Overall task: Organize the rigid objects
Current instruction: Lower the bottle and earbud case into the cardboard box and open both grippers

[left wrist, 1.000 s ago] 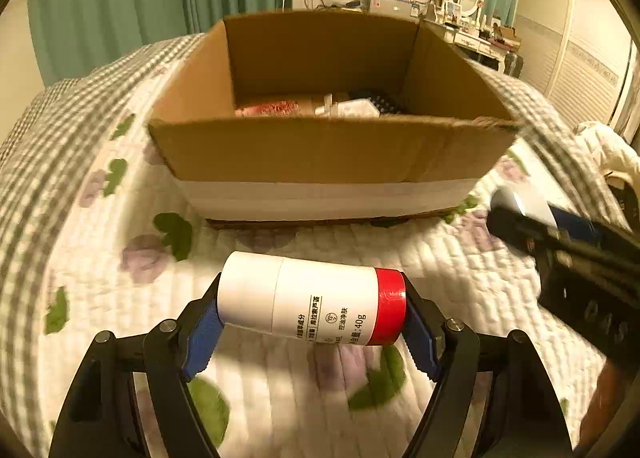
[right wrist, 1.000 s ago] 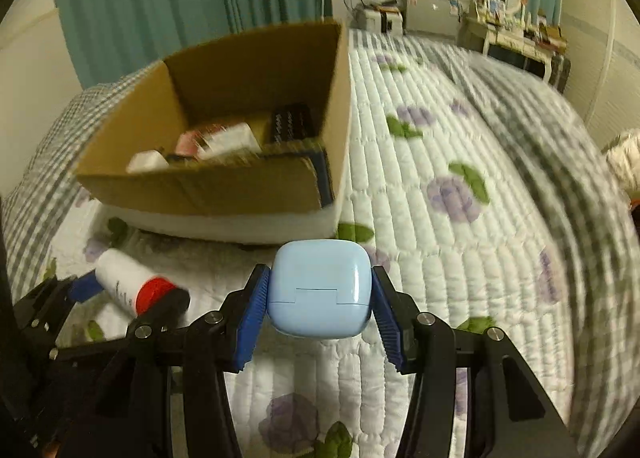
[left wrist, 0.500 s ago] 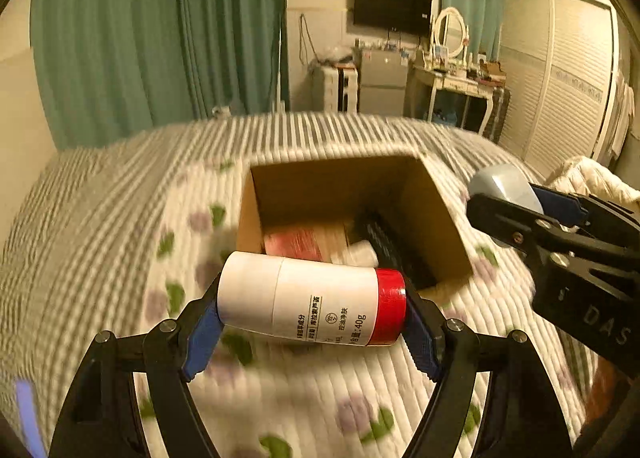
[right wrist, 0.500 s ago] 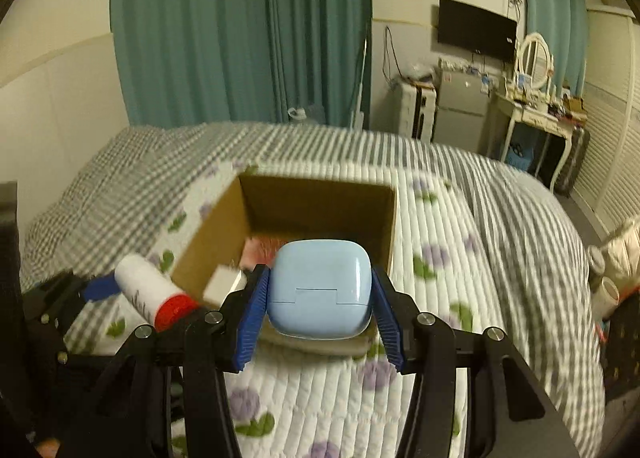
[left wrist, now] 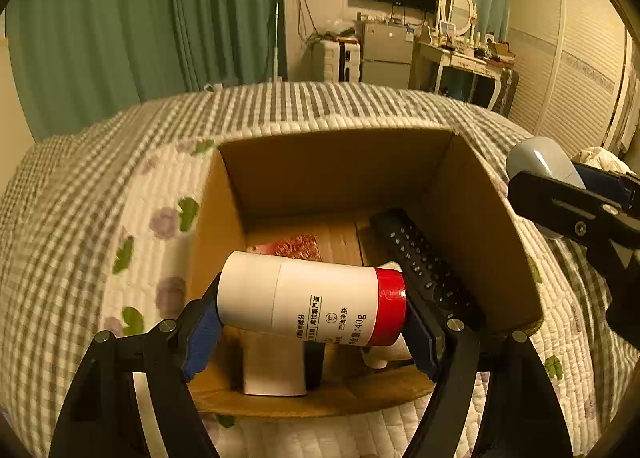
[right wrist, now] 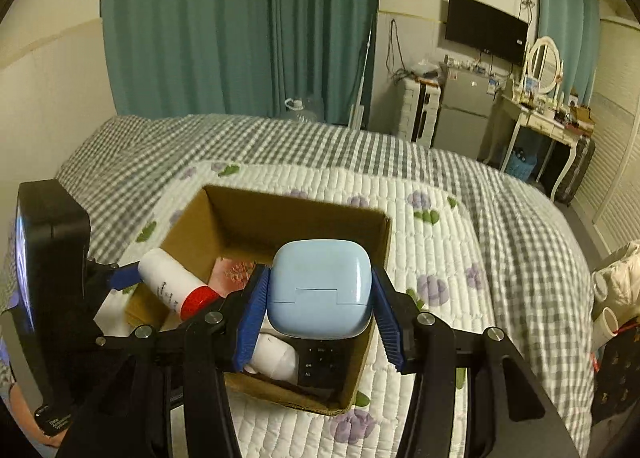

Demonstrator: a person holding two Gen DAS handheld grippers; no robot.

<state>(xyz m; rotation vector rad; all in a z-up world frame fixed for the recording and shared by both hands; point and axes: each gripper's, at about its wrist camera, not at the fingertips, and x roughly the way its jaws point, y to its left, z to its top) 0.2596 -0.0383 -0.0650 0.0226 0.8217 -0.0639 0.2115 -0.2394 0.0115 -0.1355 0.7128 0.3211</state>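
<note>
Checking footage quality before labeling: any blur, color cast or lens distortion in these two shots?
Left wrist view: warm yellow cast, sharp on the white tube, fisheye bends the bed and cardboard box. Right wrist view: cooler, blue case crisp, dark vignette corners, curved walls.

Bed (right wrist: 500, 225) with grey-white checked cover, white quilted floral blanket (right wrist: 432, 254) on top. Open brown cardboard box (left wrist: 496, 242) sits right on blanket, roughly mid-bed.

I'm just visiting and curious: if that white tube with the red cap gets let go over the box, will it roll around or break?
The white tube is round and held sideways, so it would probably roll until the cardboard box walls or the remote stop it. It looks stiff and, marked 40g, light, so breakage seems unlikely.
</note>
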